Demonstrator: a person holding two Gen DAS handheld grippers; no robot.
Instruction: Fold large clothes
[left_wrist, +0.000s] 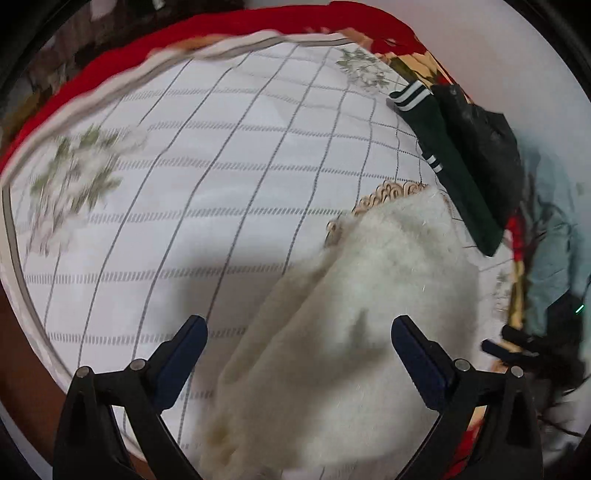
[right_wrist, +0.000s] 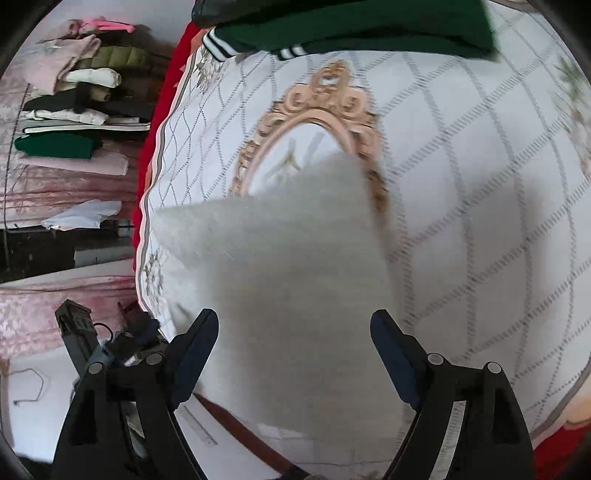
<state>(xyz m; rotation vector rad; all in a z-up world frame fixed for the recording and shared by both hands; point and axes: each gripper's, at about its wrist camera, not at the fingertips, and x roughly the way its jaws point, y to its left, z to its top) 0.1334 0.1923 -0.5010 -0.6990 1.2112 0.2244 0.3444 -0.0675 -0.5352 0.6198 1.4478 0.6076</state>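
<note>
A fluffy white garment (left_wrist: 354, 295) lies on the white checked bedspread (left_wrist: 207, 184), partly folded, running toward the near edge. My left gripper (left_wrist: 299, 332) is open, its fingers either side of the garment's near part, holding nothing. In the right wrist view the same white garment (right_wrist: 280, 266) lies over the ornate oval print (right_wrist: 325, 110) of the bedspread (right_wrist: 480, 221). My right gripper (right_wrist: 295, 325) is open above the garment's near end, holding nothing. The views are motion-blurred.
A folded dark green garment with white stripes (left_wrist: 450, 162) and a black one (left_wrist: 484, 144) lie at the bed's far side; the green one also shows in the right wrist view (right_wrist: 369, 26). A light blue cloth (left_wrist: 554, 236) lies right. Stacked folded clothes (right_wrist: 81, 99) sit left of the bed.
</note>
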